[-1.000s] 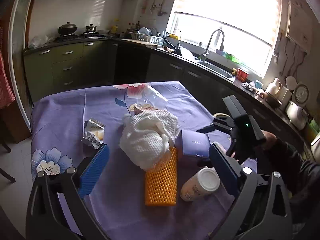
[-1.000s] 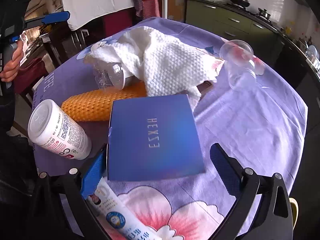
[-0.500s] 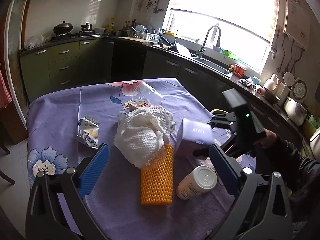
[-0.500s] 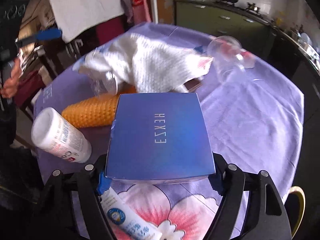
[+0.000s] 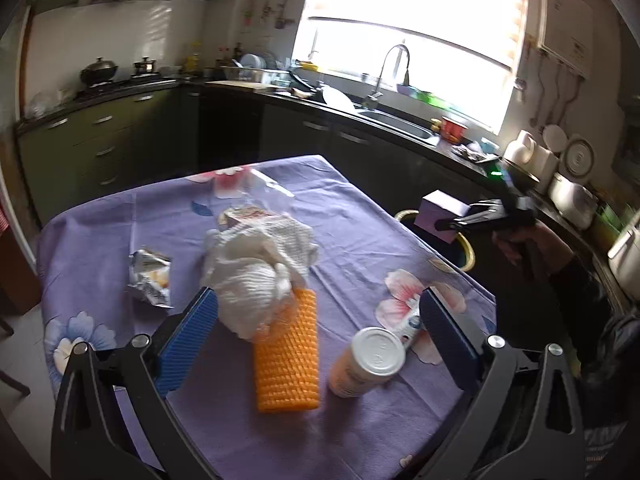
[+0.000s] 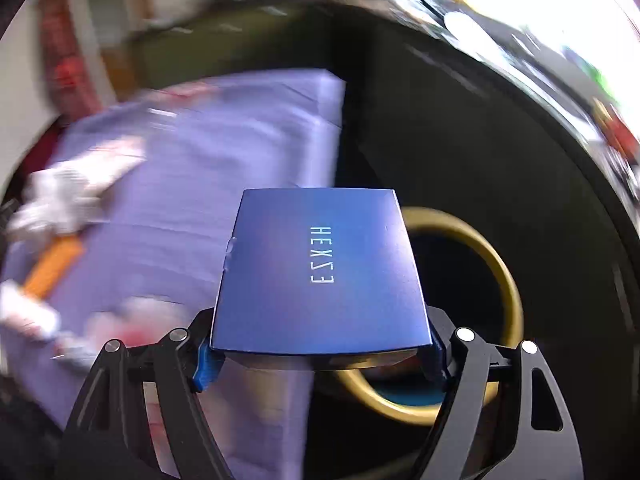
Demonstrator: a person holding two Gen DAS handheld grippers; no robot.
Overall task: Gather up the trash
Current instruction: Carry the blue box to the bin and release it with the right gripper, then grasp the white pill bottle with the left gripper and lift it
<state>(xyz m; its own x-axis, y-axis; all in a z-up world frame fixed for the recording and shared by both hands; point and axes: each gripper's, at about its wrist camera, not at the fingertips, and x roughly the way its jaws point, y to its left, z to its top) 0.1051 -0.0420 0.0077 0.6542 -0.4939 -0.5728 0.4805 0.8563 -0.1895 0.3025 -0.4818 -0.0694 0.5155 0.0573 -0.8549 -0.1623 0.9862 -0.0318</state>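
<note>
Blue box (image 6: 320, 268): likely light, stiff card (smooth faces, may slip); right gripper (image 6: 320, 364) pinches its side edges above bin (image 6: 508, 280). Left gripper (image 5: 316, 340) spread, holding nothing.

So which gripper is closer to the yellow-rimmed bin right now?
Right. The right gripper holds the blue box by the bin, off the table edge. The left gripper hangs open over the table.

Purple-clothed table (image 5: 360, 216) (floral), white cloth (image 5: 256, 272), orange mesh (image 5: 288, 360), bottle (image 5: 366, 362)
</note>
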